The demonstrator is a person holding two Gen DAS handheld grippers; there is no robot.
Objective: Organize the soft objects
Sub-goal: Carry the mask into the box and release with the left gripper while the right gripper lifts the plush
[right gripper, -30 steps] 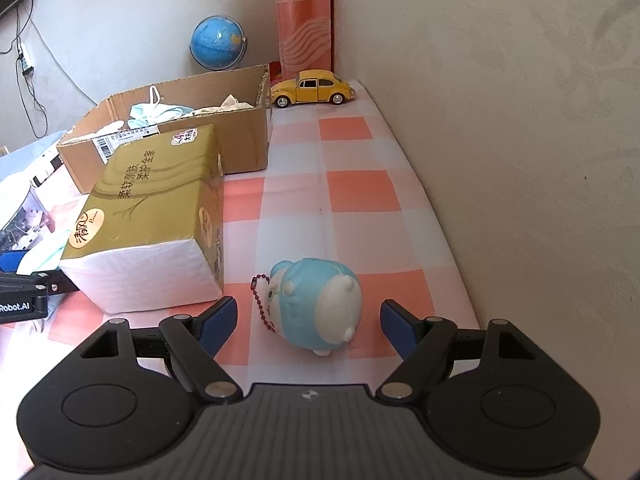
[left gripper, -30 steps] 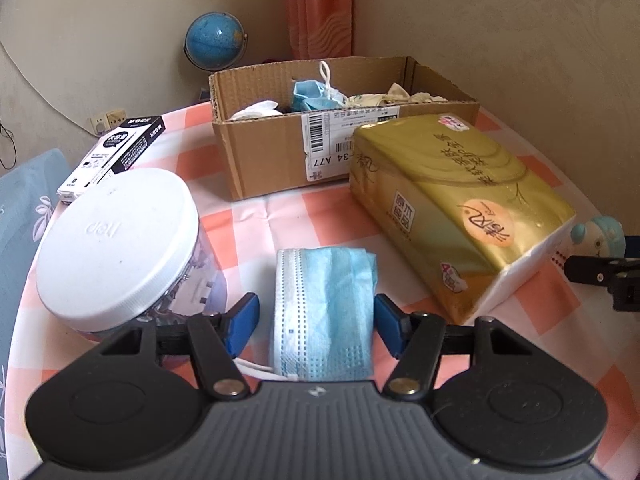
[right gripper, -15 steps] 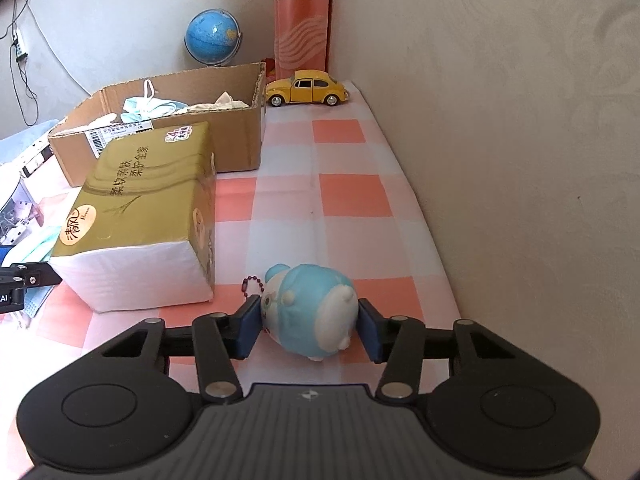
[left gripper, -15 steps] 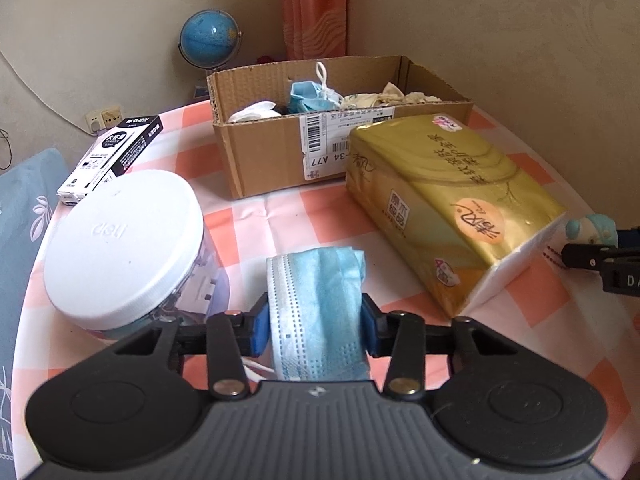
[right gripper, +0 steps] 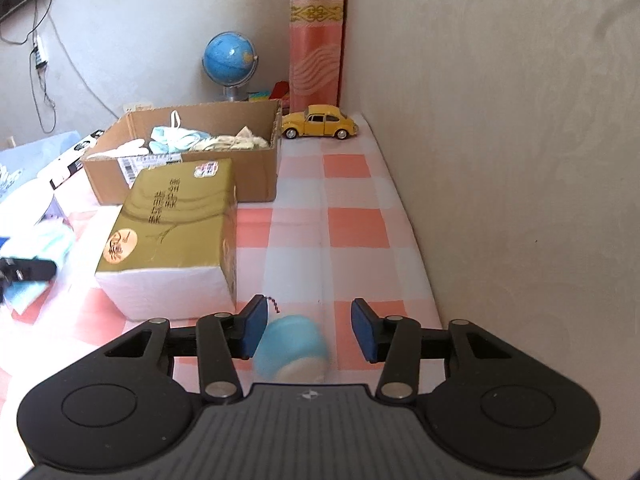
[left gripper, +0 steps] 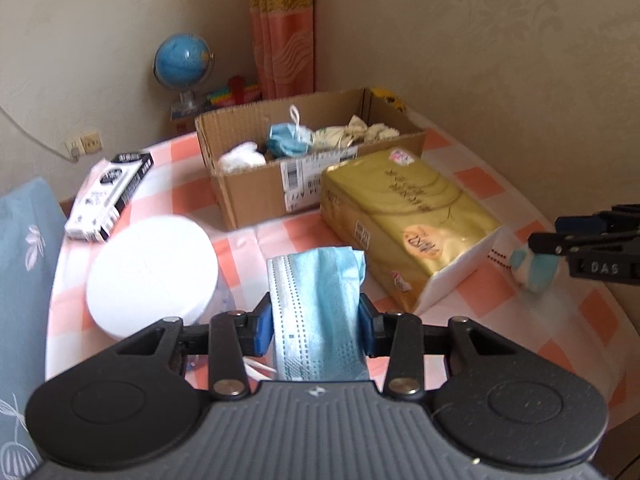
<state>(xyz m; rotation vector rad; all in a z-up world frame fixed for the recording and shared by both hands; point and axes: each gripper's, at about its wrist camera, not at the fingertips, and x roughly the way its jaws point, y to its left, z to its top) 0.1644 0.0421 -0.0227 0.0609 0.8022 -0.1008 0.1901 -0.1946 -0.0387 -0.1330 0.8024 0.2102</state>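
While clamped, mask (left gripper: 316, 312) lengthwise forward.

Tissue pack (right gripper: 172, 224) blocks the cardboard box (right gripper: 256, 172); checkered strip (right gripper: 352, 224) rightward lies free.

mask (left gripper: 320, 304): pale blue
plush toy (right gripper: 290, 346): blue, cream
tissue pack (right gripper: 176, 220): gold
desk (right gripper: 352, 216): orange-white check
toy car (right gripper: 319, 122): yellow

A folded blue face mask (left gripper: 318, 312) stands pinched upright above the checked cloth, while a blurred blue-and-white plush toy (right gripper: 291, 349) apparently hangs tilted, its beaded chain trailing.
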